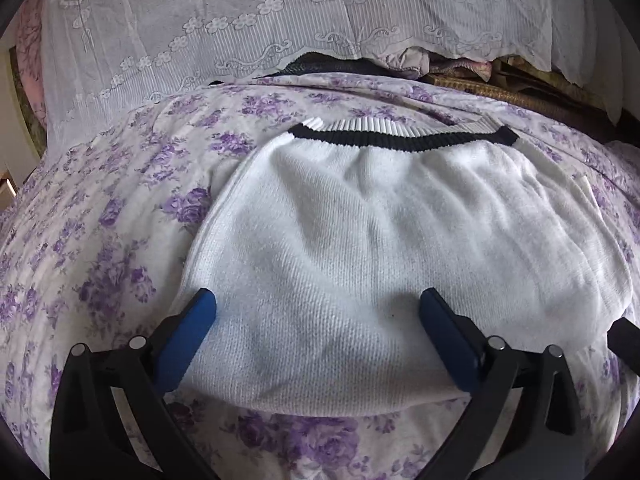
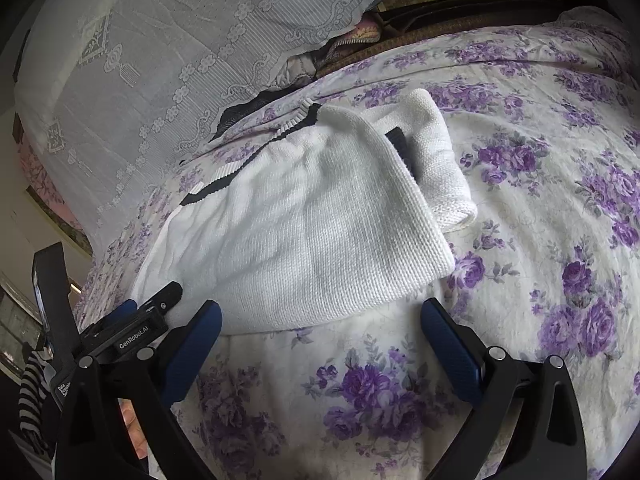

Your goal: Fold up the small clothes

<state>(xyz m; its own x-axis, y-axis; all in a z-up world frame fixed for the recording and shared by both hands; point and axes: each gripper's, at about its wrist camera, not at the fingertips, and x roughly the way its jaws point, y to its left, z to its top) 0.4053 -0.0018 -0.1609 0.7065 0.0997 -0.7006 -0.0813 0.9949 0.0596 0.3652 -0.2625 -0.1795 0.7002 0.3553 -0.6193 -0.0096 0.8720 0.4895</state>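
Note:
A white knit garment [image 1: 360, 248] with a black and white ribbed band [image 1: 400, 136] lies folded on the purple-flowered bed sheet [image 1: 100, 240]. My left gripper [image 1: 318, 300] is open, its blue fingers [image 1: 188, 336] spread over the garment's near folded edge. In the right wrist view the same garment [image 2: 304, 224] lies ahead, with a folded sleeve [image 2: 444, 168] sticking out on its right side. My right gripper [image 2: 320, 312] is open and empty, just in front of the garment's near right corner. The left gripper [image 2: 136, 320] shows at the left of that view.
A white lace cover [image 1: 240, 32] drapes over a pile at the head of the bed. Dark and pink fabrics [image 1: 440, 64] and a woven mat [image 1: 500, 92] show under its edge. The flowered sheet [image 2: 540, 240] stretches to the right of the garment.

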